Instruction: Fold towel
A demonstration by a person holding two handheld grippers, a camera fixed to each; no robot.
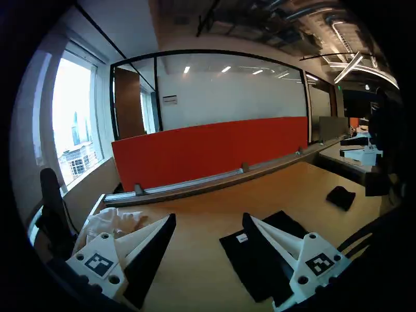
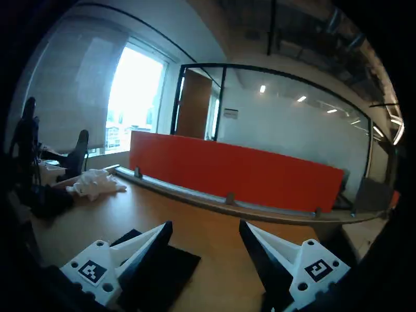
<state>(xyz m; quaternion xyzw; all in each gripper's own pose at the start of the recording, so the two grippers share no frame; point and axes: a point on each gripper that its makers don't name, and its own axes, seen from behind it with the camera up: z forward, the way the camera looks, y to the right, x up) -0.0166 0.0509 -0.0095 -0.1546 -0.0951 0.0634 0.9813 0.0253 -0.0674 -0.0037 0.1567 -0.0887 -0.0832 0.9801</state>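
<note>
Black towel (image 1: 238, 257) lies spread flat on the wooden bench (image 1: 203, 249), close to the near edge, a small white tag showing at one corner. In the left gripper view it sits partly under one finger of the left tongs (image 1: 208, 216). In the right gripper view the same towel (image 2: 177, 262) shows beside and under one finger of the right tongs (image 2: 205, 223). Both pairs of tongs stand wide, well above the cloth, holding nothing.

By my reading the folding of this towel is not yet begun: no edge is lifted and no corner is gripped, though I cannot tell whether the flat shape is one layer or more. What is left is to take hold of an edge and bring it over.

Toward the right end of the bench a small dark bundle (image 1: 340, 197) rests, possibly a cloth already folded. At the left end, near the orange divider (image 1: 208, 148), a white cloth (image 1: 112, 218) lies crumpled.

All the cloths lie straight on the wood, in no box or basket.
</note>
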